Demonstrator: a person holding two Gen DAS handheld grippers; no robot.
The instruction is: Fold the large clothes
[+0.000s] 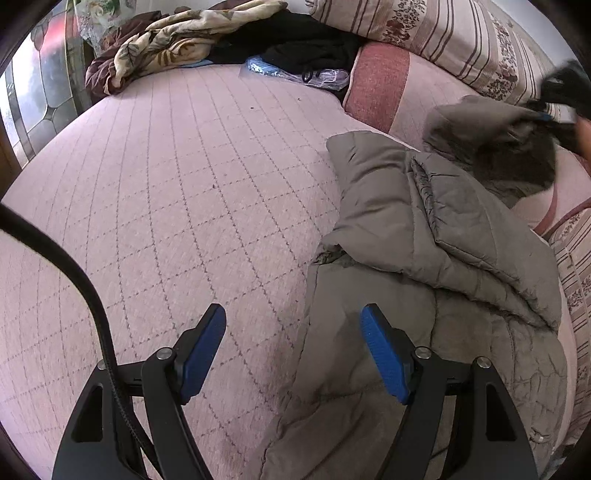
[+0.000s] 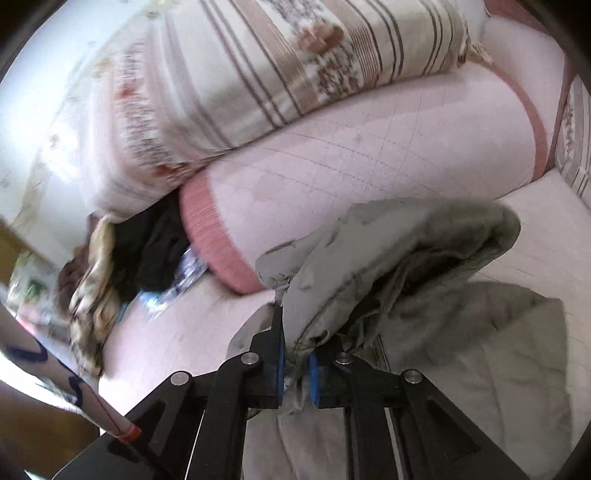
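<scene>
A grey padded jacket (image 1: 424, 266) lies on the right side of the pink quilted bed (image 1: 177, 184), partly folded over itself. My left gripper (image 1: 293, 332) is open and empty, low over the jacket's left edge. My right gripper (image 2: 295, 350) is shut on the jacket's hood (image 2: 388, 258) and holds it lifted above the rest of the jacket (image 2: 480, 350). In the left wrist view the right gripper (image 1: 554, 114) shows at the far right, holding the raised hood (image 1: 491, 136).
A pink bolster (image 1: 384, 88) and a striped floral pillow (image 1: 443, 33) lie at the head of the bed. A heap of patterned cloth (image 1: 177, 40), black clothes (image 1: 303, 40) and a plastic bag (image 1: 295, 72) sits at the far end.
</scene>
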